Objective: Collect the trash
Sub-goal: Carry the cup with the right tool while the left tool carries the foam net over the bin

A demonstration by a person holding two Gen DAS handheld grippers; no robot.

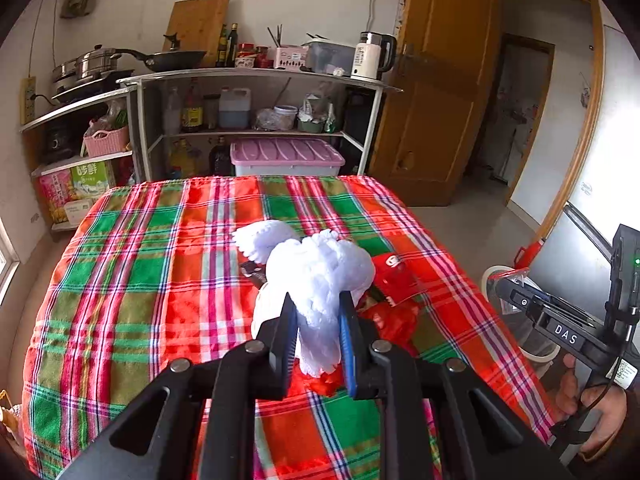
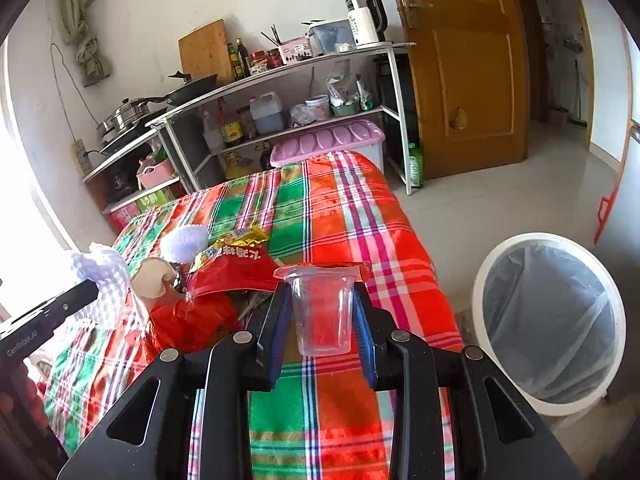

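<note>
My left gripper (image 1: 318, 306) is shut on a white foam net sleeve (image 1: 320, 280) and holds it above the plaid tablecloth (image 1: 160, 280). In the right wrist view the sleeve (image 2: 105, 280) hangs from the left gripper at the far left. My right gripper (image 2: 322, 300) is shut on a clear plastic cup (image 2: 322, 312), upright, over the table's right side. On the table lie a red snack bag (image 2: 236, 268), a yellow wrapper (image 2: 240, 238), crumpled red plastic (image 2: 192, 320) and another white foam piece (image 2: 185, 243). A white bin (image 2: 550, 320) with a clear liner stands on the floor right of the table.
A metal shelf (image 1: 256, 76) with pans, bottles, a kettle (image 1: 370, 56) and a pink-lidded box (image 1: 286, 156) stands behind the table. A wooden door (image 2: 464, 60) is at the right. Tiled floor (image 2: 500, 204) lies between table, bin and door.
</note>
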